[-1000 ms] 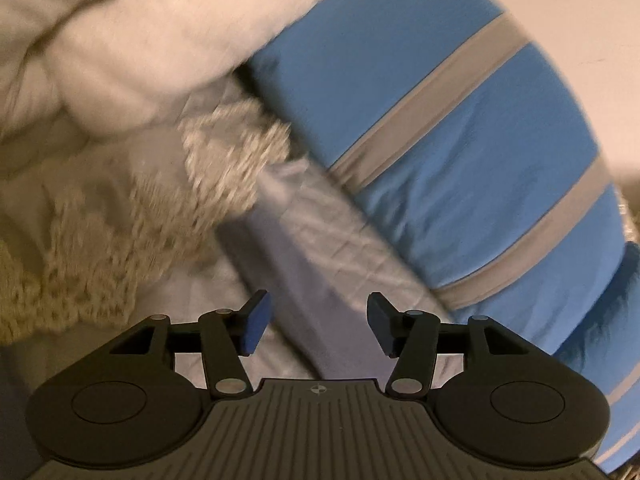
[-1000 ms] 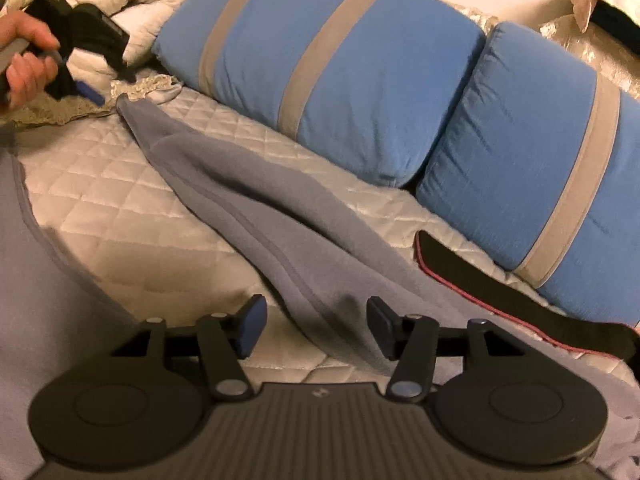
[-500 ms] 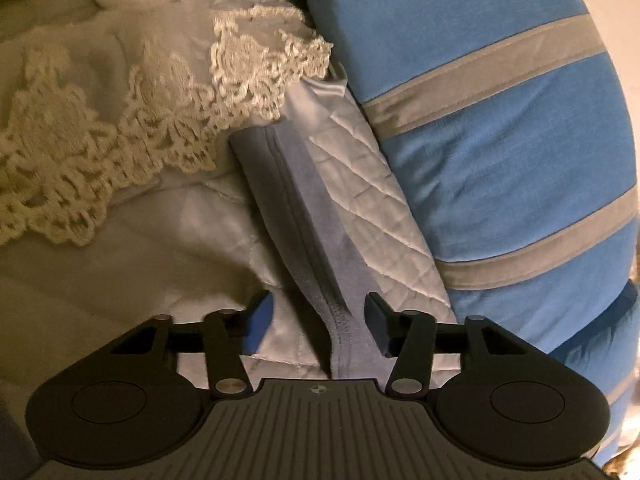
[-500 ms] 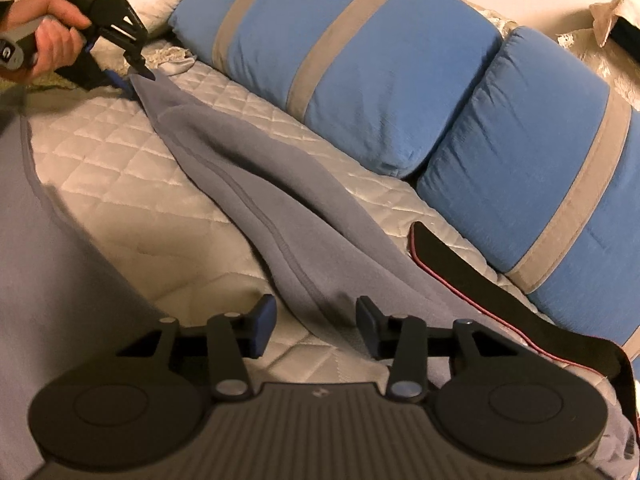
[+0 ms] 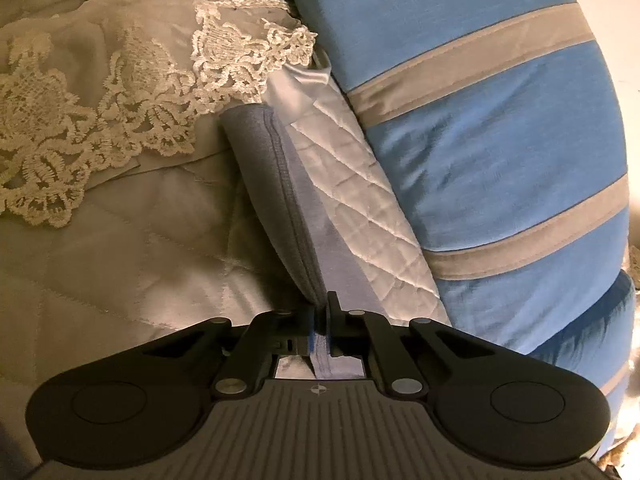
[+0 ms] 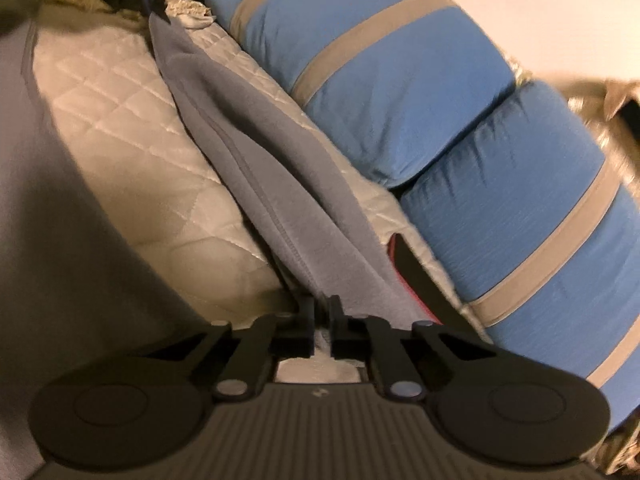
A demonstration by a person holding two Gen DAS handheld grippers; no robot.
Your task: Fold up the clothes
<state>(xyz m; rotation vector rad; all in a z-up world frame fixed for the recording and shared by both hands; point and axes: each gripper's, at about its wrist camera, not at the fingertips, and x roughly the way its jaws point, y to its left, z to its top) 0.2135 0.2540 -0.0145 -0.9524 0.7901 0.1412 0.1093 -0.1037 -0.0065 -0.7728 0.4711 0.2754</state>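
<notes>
The quilted bedspread [image 6: 120, 128] filled the lower left of the right wrist view and served as the folding surface. Two blue striped pillows [image 6: 360, 52] ran from twelve to four o'clock, hemming that surface in. Across the bedspread, from eleven o'clock down to six, the grey garment [image 6: 272, 168] lay drawn into one long strip, probably so both ends could be lifted together for a fold. A dark band with a red edge [image 6: 416, 268] lay just beside it at four o'clock. The right gripper [image 6: 322, 318] had just closed and was clamped on the near end. In the left wrist view the left gripper [image 5: 320, 320], also just closed, pinched the seamed far end, with the lace trim [image 5: 132, 92] at ten o'clock.
</notes>
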